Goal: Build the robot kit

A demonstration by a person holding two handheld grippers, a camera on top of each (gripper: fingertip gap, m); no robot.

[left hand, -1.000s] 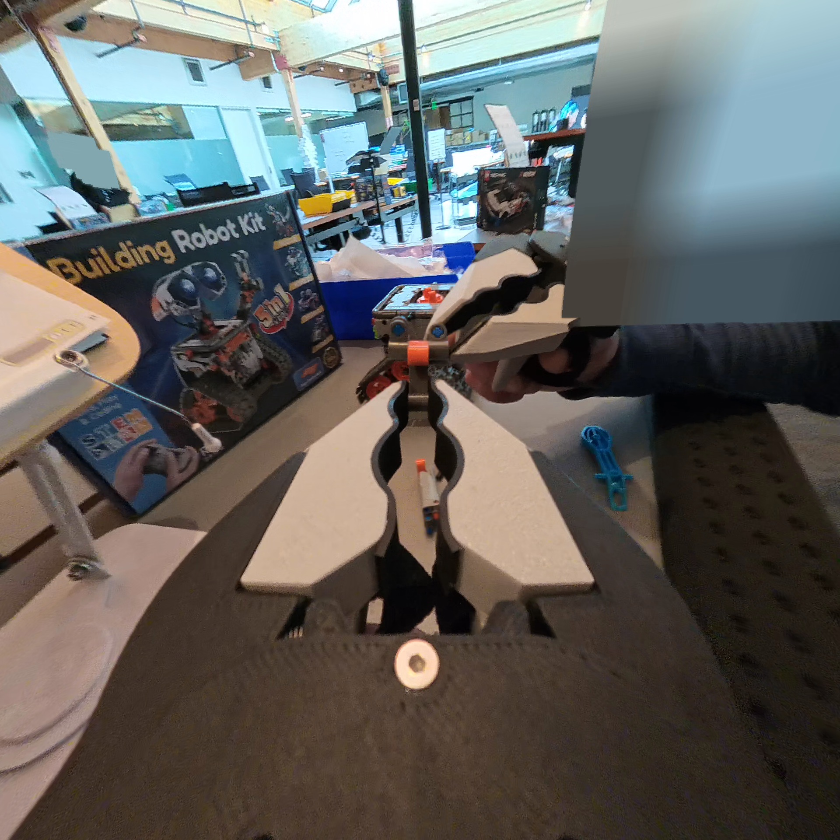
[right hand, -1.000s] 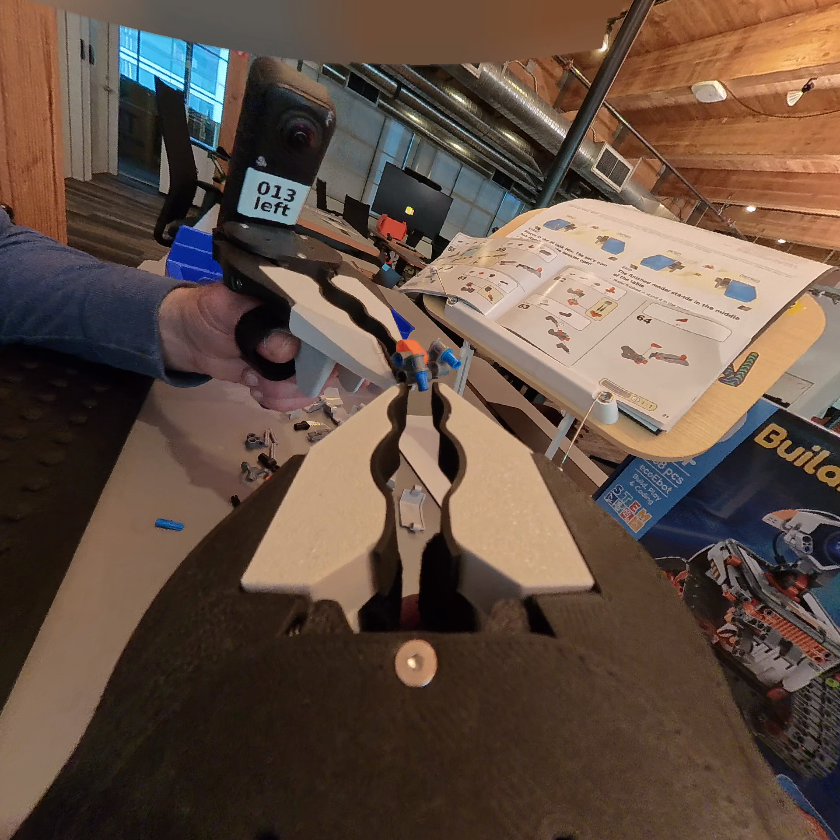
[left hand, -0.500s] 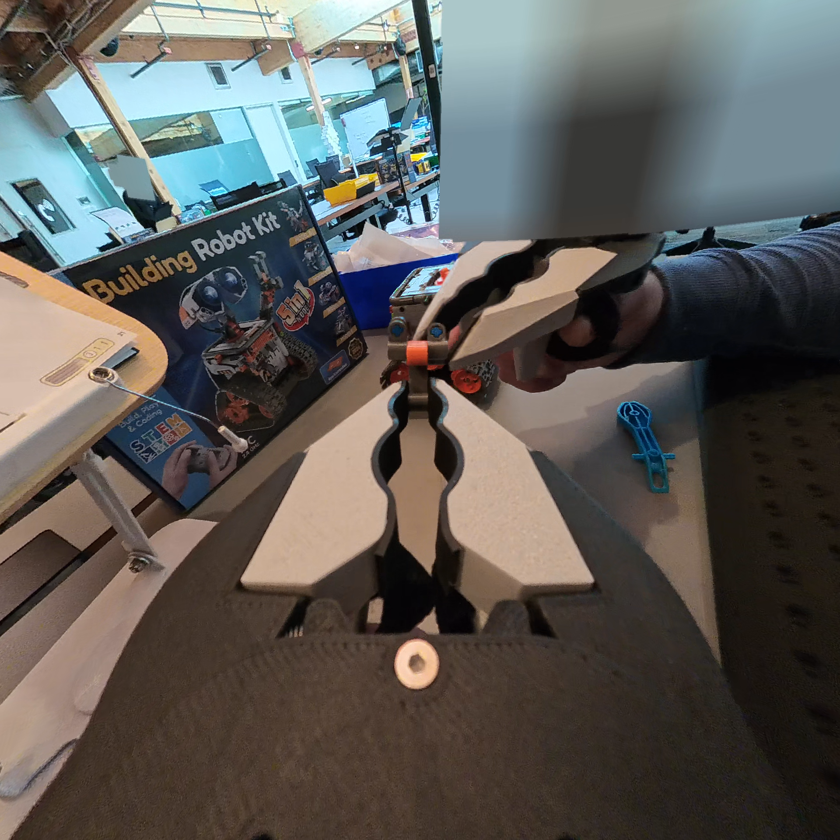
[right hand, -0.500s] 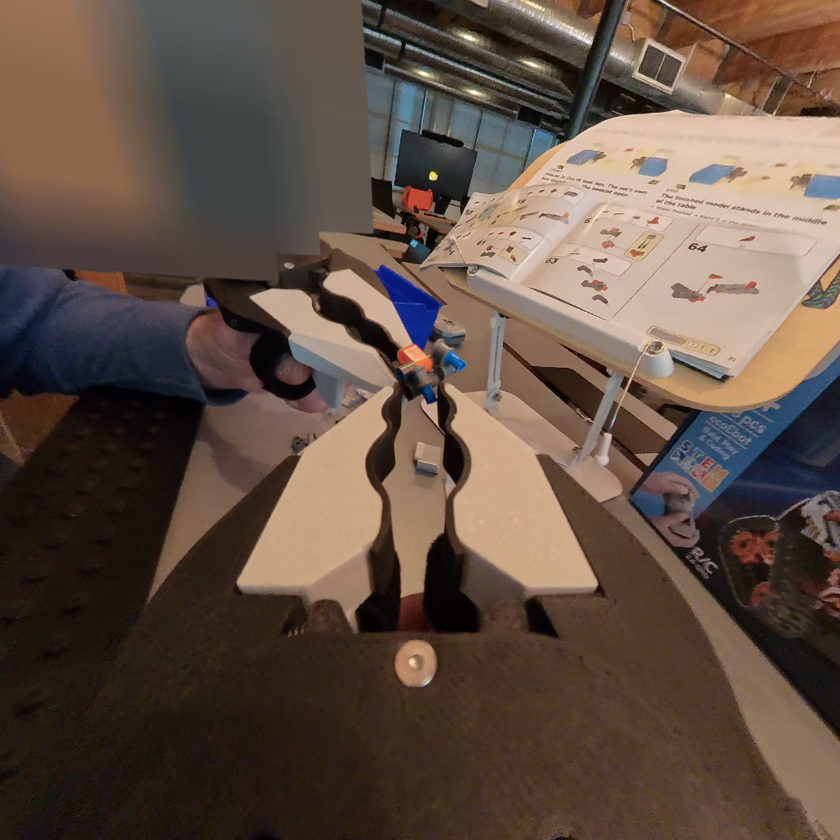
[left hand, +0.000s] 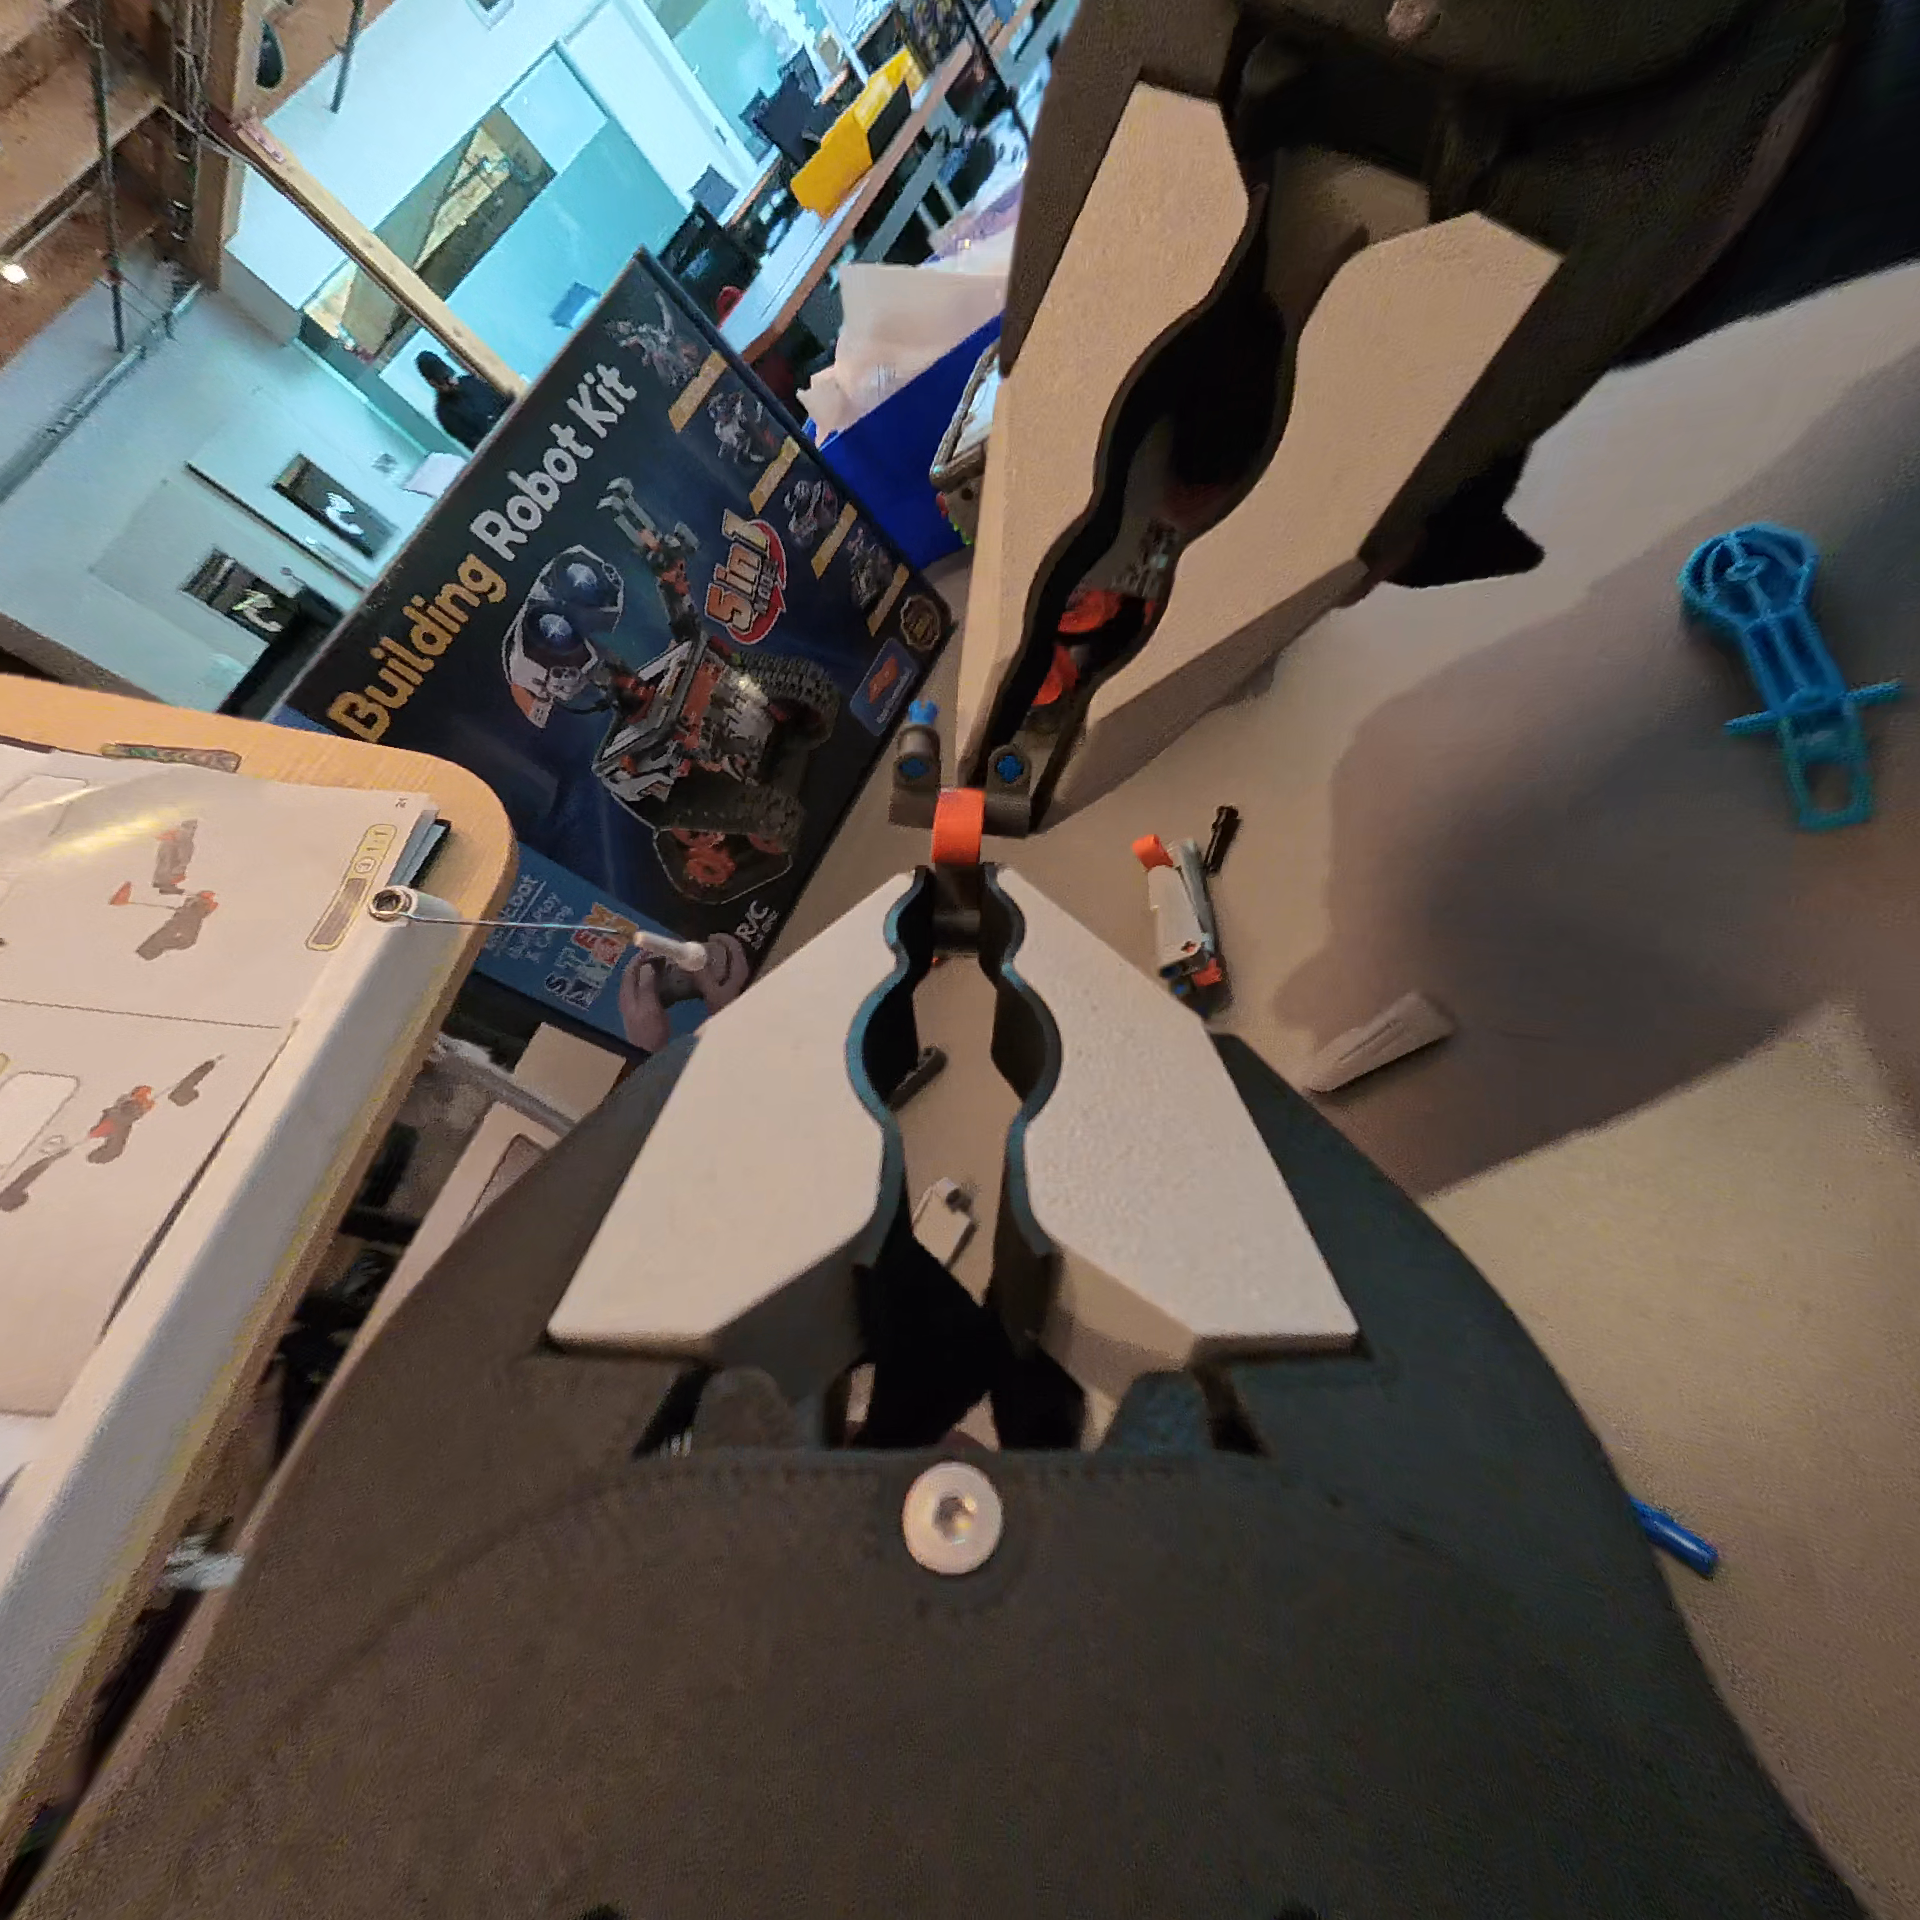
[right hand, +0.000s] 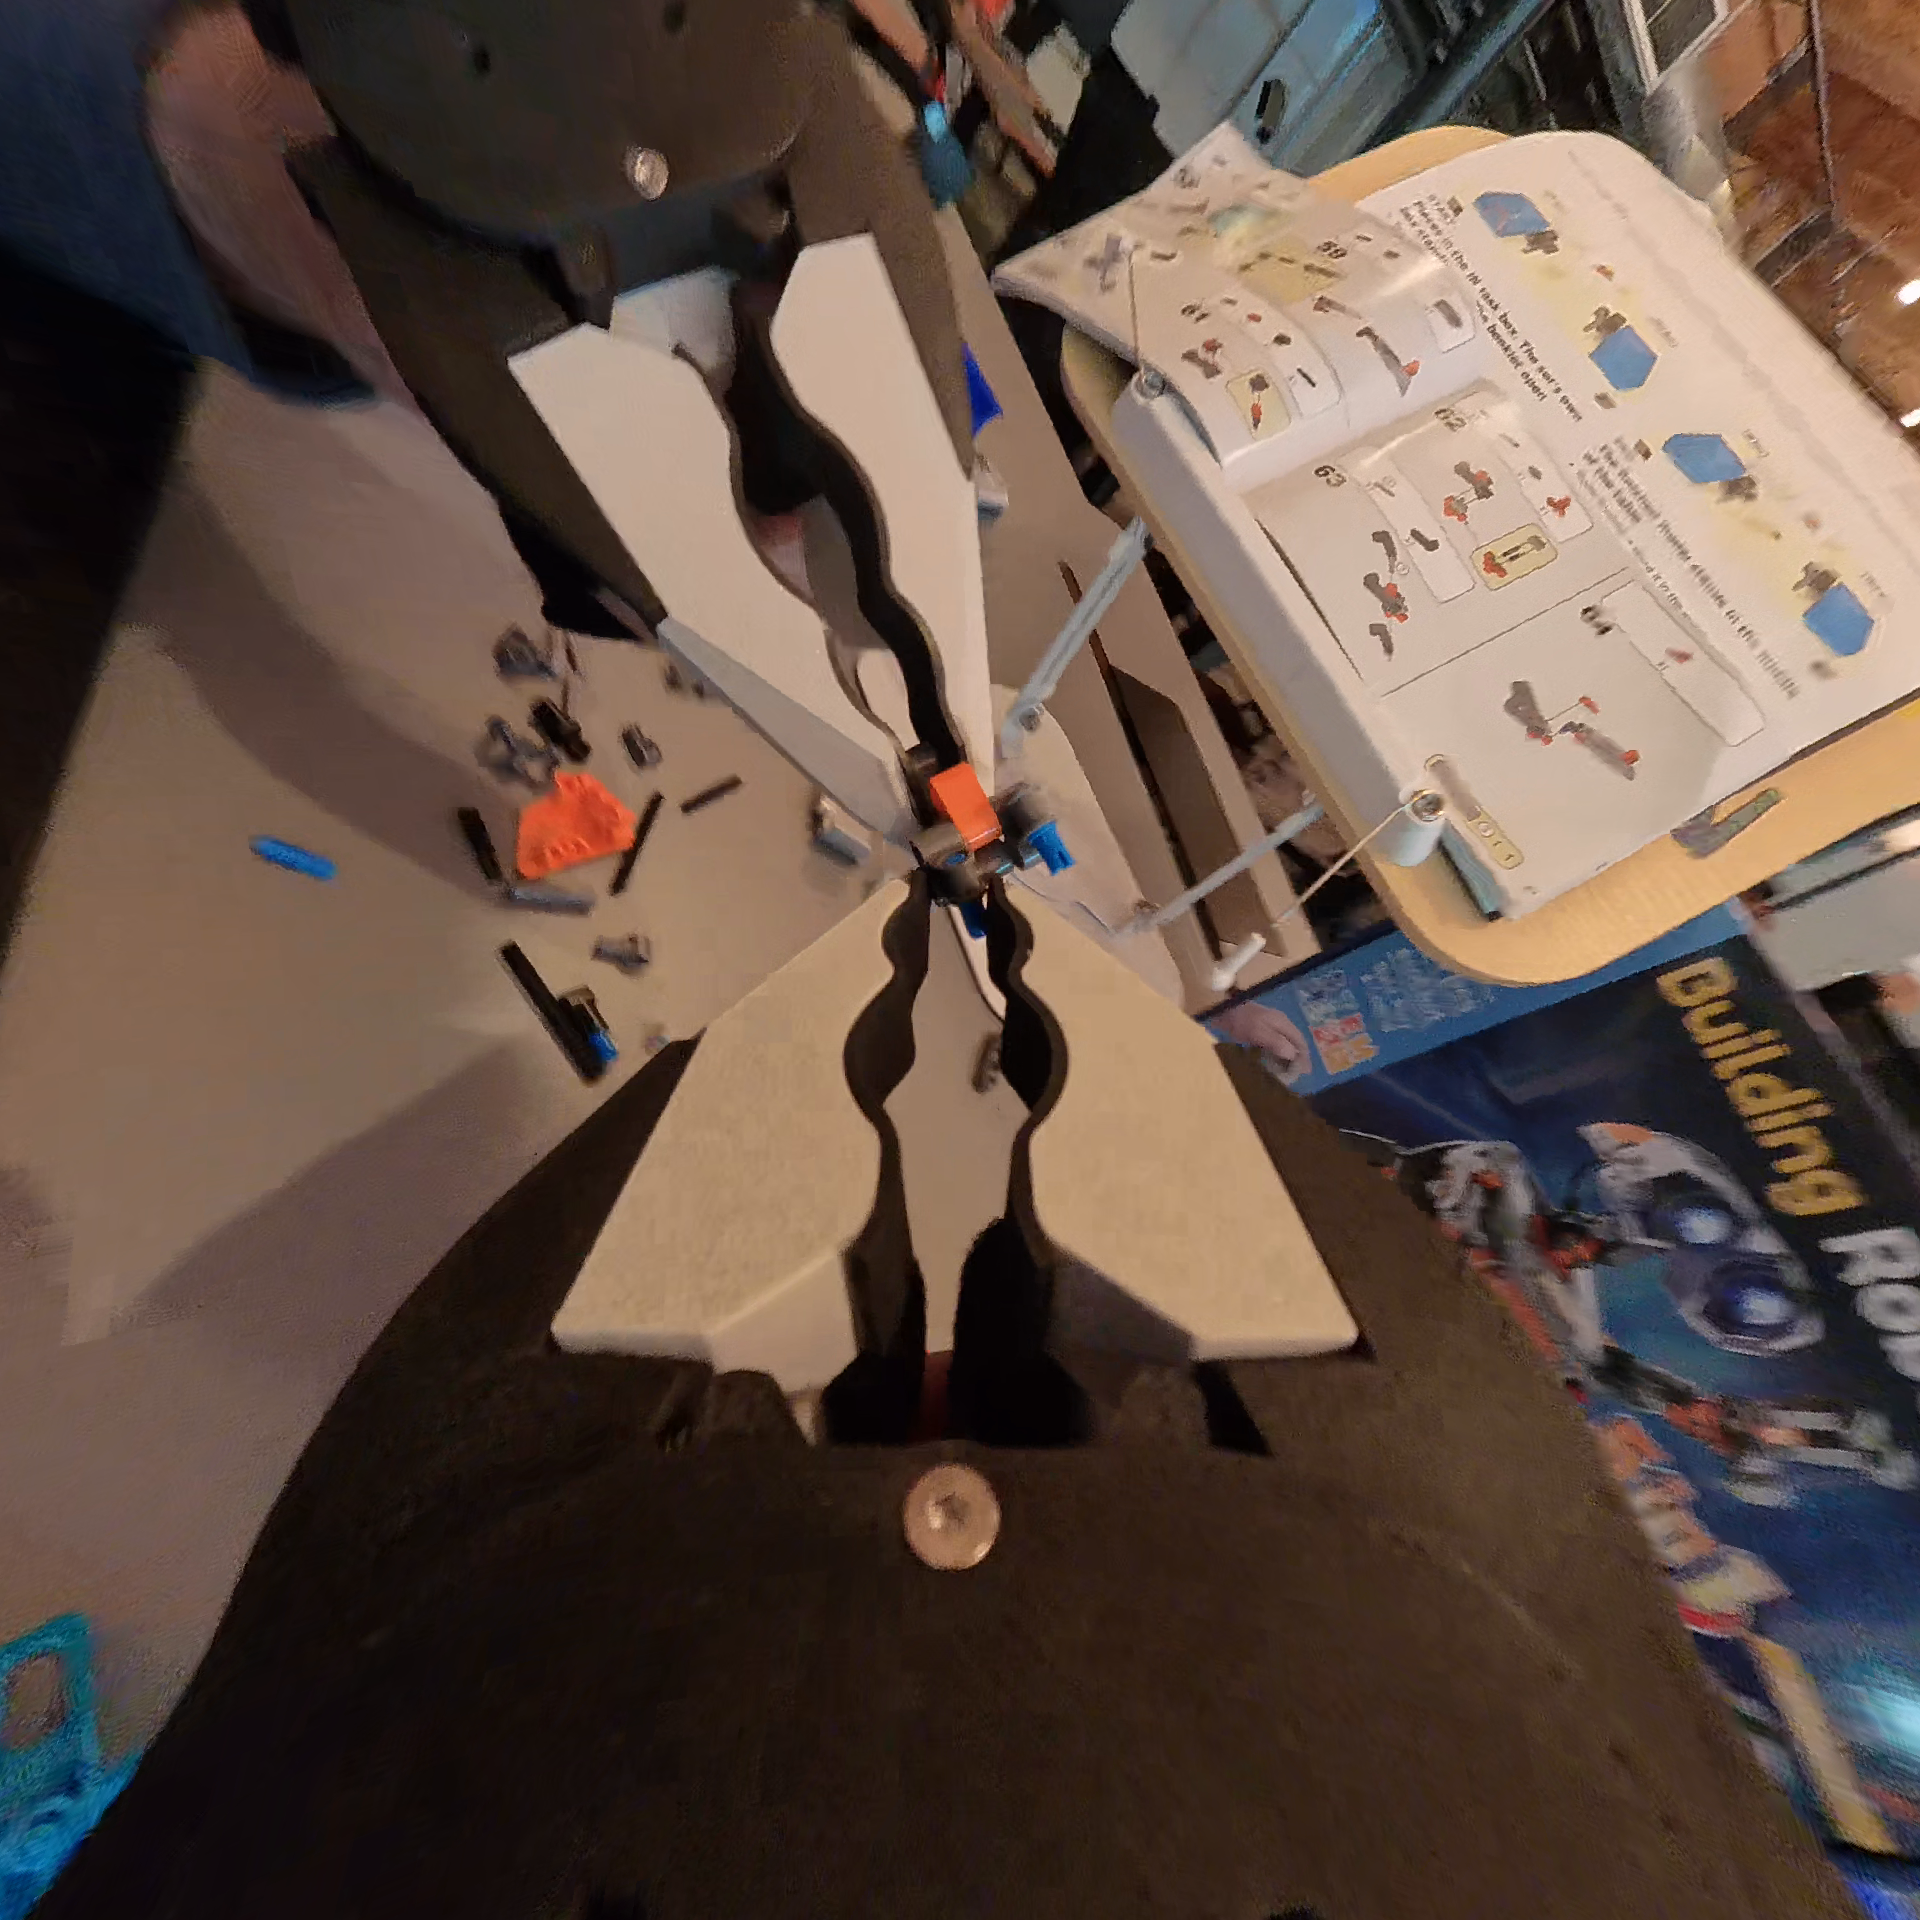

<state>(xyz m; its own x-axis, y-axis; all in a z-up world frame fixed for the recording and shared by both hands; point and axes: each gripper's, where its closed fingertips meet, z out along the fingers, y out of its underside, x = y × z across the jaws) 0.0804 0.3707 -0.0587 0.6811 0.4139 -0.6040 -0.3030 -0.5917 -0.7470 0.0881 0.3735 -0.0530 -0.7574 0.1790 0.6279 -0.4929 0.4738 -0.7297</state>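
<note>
A small grey building-kit assembly with an orange collar (left hand: 958, 826) and blue pins is held between both grippers above the table. My left gripper (left hand: 956, 896) is shut on its lower stem. My right gripper (left hand: 1000, 795) comes in from above and is shut on the grey crosspiece. In the right wrist view, my right gripper (right hand: 956, 888) is shut on the same assembly (right hand: 964, 808) from below. There my left gripper (right hand: 940, 764) meets it tip to tip from above. A hand in a blue sleeve (right hand: 94, 156) holds the left gripper.
A dark robot-kit box (left hand: 644, 623) stands behind. An open instruction booklet (right hand: 1507, 520) lies on a wooden stand (left hand: 457, 831) at the left. On the table lie a blue tool (left hand: 1787, 675), a small grey and orange sub-assembly (left hand: 1184, 925), an orange part (right hand: 571, 821) and several loose pins. My two grippers' fingertips are within a few centimetres of each other.
Both grippers have rolled and tipped down toward the table and drawn closer together. They stay shut on the same small assembly.
</note>
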